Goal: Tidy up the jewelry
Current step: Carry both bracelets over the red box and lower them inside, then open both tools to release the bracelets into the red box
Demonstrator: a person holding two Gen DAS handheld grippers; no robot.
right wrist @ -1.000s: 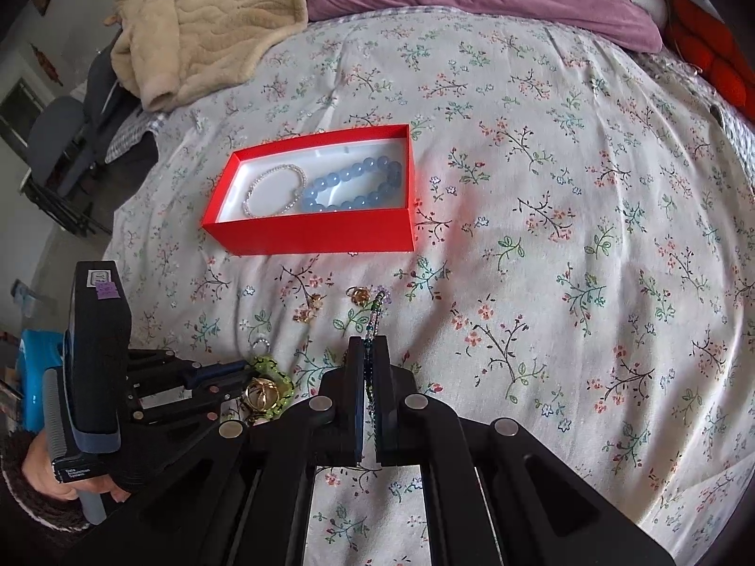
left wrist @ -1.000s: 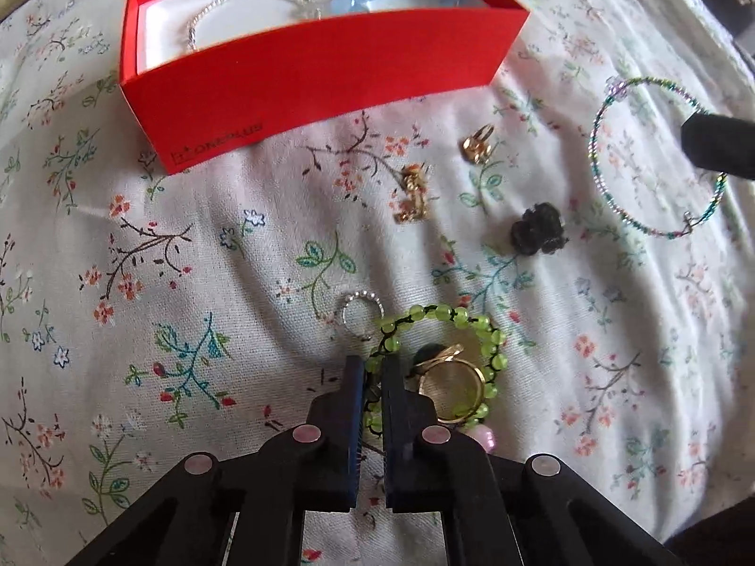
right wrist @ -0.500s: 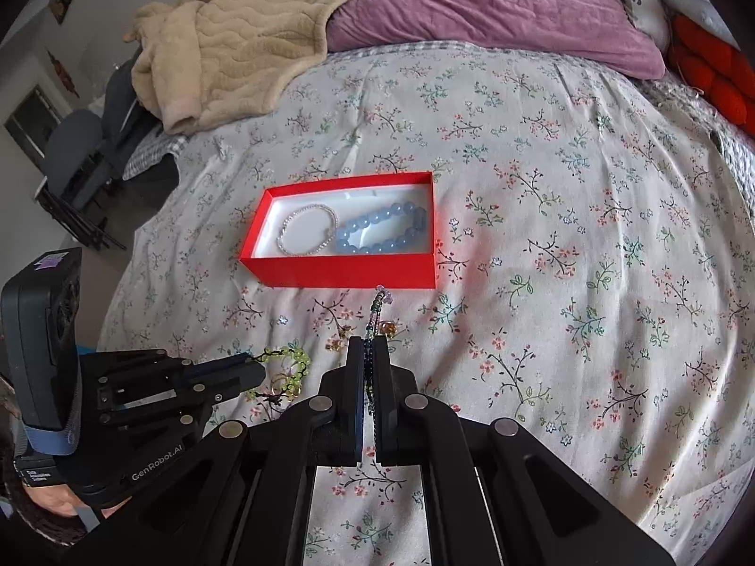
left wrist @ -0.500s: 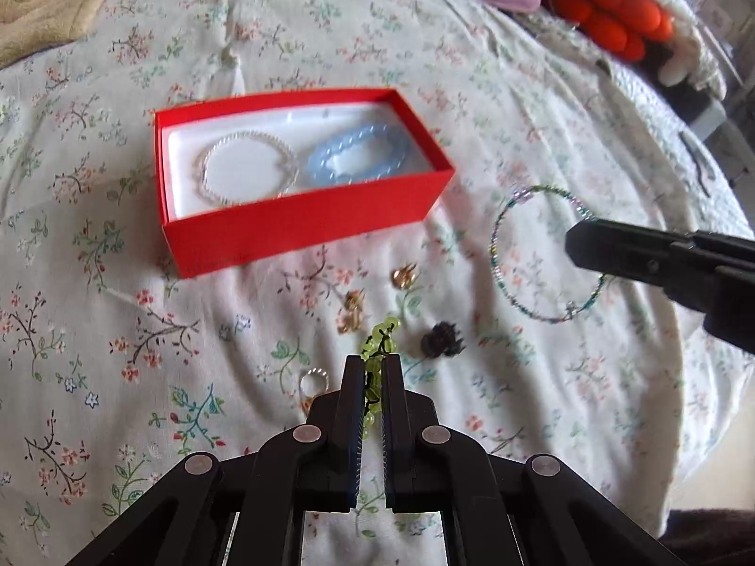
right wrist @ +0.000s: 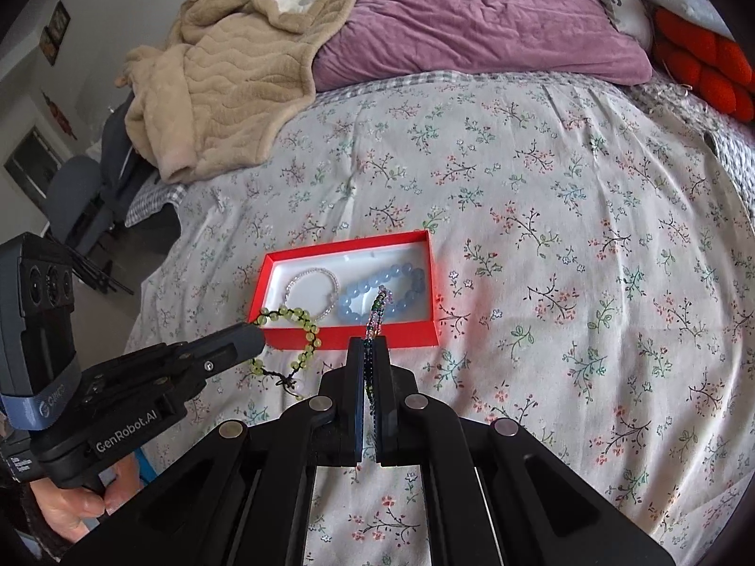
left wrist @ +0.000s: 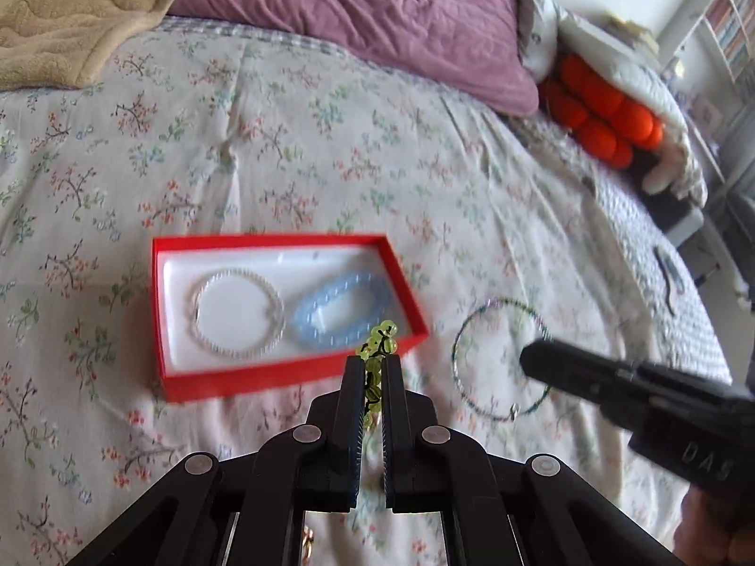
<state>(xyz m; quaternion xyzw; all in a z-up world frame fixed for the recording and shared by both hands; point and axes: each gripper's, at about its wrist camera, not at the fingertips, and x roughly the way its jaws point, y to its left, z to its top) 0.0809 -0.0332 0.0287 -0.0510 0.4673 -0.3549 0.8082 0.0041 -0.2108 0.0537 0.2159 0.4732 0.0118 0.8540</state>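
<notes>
Pinching a strand of round, glossy lime-green beads on dark cord, the green bead bracelet, the left gripper has its black ribbed jaws pressed together on it. Left wrist view: just beyond the fingertips sits a shallow rectangular red cardboard box with a smooth white lining. Inside, left of the gripper line, lies a thin ring of tiny pearly beads, the white bead bracelet; beside it, nearer the tips, a chunky oval of translucent pale blue beads, the blue bead bracelet. To the right, the right gripper reaches in, a fine wire hoop of small green and purple seed beads hanging from it. Soft floral cotton bedsheet underneath, blurred.

Right wrist view: right gripper jaws closed on the seed-bead hoop, seen edge-on as a thin line rising past the tips. Red box directly ahead, both bracelets inside. Left gripper enters from the left, green strand drooping in a loose loop off its tip, clear of the sheet, over the box's near left corner. Beyond: quilted beige fleece blanket, crumpled purple pillow.
</notes>
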